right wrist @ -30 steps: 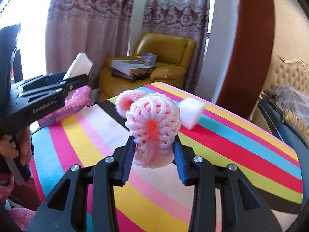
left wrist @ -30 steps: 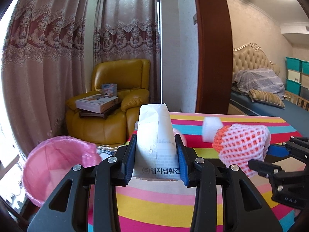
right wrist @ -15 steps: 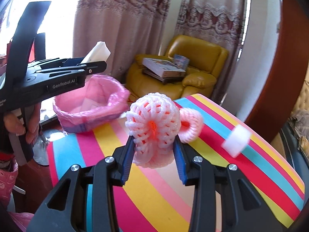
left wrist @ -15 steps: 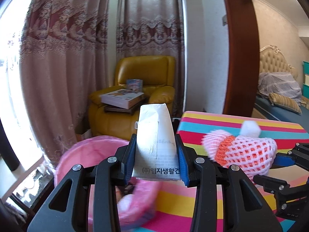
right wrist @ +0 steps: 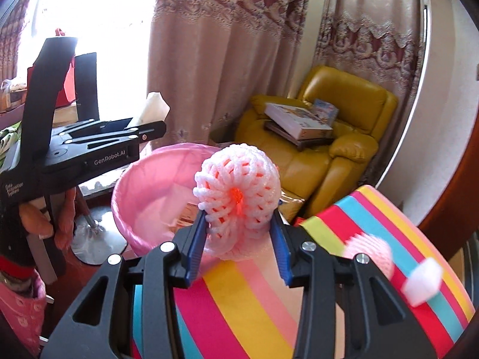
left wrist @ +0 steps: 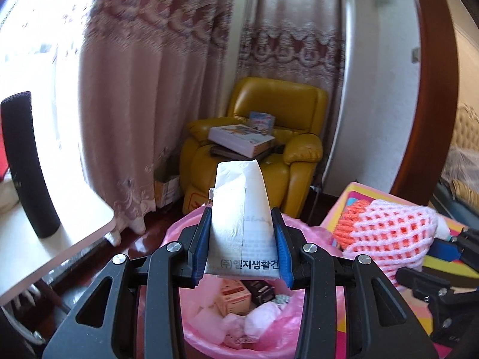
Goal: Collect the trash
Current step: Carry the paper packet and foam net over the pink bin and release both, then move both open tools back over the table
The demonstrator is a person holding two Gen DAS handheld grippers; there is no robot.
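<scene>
My left gripper [left wrist: 242, 234] is shut on a white paper packet [left wrist: 239, 197] with printed text, held upright above a bin with a pink liner [left wrist: 182, 230] that holds several scraps. In the right wrist view the same bin [right wrist: 143, 179] stands past the corner of the striped table [right wrist: 239, 314]. My right gripper [right wrist: 239, 227] holds a white-and-orange foam fruit net [right wrist: 236, 185] at the bin's near rim. Its jaws are opening, with the net still touching both pads. A pink foam net [right wrist: 368, 251] and a white foam cube [right wrist: 423, 281] lie on the table.
A yellow armchair [right wrist: 335, 137] stacked with books stands behind the bin, before long curtains. A white table [left wrist: 45, 239] with a dark cylinder [left wrist: 28, 164] is at the left. A person's hand [right wrist: 33, 218] grips the left tool. A wooden door frame [left wrist: 437, 89] is at right.
Both grippers swung left off the striped table, carrying the packet and the foam net. The packet now hangs over the bin and the net has reached its rim.
</scene>
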